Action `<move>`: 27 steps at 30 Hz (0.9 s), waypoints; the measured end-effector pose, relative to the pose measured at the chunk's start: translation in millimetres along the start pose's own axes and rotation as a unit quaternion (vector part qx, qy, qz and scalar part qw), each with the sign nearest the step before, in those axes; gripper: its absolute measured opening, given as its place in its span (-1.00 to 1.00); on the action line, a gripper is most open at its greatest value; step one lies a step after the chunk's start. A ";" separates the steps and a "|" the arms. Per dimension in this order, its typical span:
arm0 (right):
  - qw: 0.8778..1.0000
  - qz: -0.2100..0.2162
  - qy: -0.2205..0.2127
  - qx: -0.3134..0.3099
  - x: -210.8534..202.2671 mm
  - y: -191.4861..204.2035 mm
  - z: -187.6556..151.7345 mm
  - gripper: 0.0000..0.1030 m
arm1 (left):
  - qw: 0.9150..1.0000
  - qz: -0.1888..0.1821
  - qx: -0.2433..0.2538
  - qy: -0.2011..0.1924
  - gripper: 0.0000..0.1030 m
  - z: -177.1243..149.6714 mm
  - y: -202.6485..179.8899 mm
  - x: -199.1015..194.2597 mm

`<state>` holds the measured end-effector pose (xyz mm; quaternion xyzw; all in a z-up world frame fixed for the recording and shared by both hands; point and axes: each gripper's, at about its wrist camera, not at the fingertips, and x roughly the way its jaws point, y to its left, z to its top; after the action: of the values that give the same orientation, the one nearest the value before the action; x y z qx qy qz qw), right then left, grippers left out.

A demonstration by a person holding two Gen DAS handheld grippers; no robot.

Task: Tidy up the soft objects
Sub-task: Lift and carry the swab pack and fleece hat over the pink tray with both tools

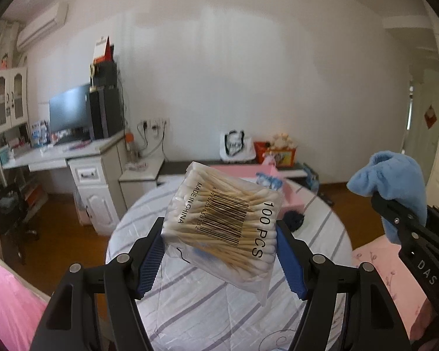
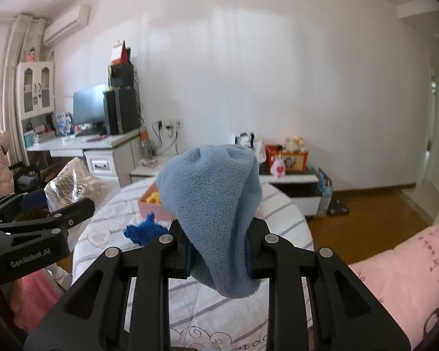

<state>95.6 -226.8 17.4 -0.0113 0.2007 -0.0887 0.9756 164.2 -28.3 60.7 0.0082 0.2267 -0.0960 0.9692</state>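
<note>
The left gripper [image 1: 219,245] clamps a clear packet of cotton swabs [image 1: 222,219] between its blue pads [image 1: 149,263], raised above the round table [image 1: 190,307] with its striped cloth. The packet reads "100 PCS" and "MADE IN CHINA" beside a barcode (its digits are too small to read reliably). The right gripper [image 2: 219,251] is closed narrowly on a light blue fleece cloth [image 2: 216,204], also held clear of the table. Its body is marked "DAS"; the left body is marked "GenRobot.AI". A pink box [image 2: 153,207] and a dark blue cloth [image 2: 145,231] rest on the table.
</note>
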 end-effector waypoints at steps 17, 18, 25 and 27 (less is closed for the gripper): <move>0.993 0.011 -0.117 -0.031 -86.9 18.2 21.5 -0.55 | 0.996 0.003 -0.015 -0.090 0.30 -34.5 14.5 -117.5; 0.992 0.010 -0.122 -0.033 -90.6 20.4 22.5 -0.55 | 0.995 0.003 -0.015 -0.095 0.30 -37.9 14.9 -122.5; 0.987 0.003 -0.154 -0.039 -110.9 25.8 24.0 -0.55 | 0.993 0.005 -0.012 -0.115 0.30 -61.0 14.4 -137.6; 0.986 -0.002 -0.159 -0.040 -115.9 25.8 22.3 -0.55 | 0.993 0.006 -0.012 -0.119 0.30 -66.6 13.0 -138.3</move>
<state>4.0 -181.2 81.6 -0.0648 0.0462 -0.0794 0.9937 16.0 13.7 61.6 -0.0133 0.1105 -0.0874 0.9899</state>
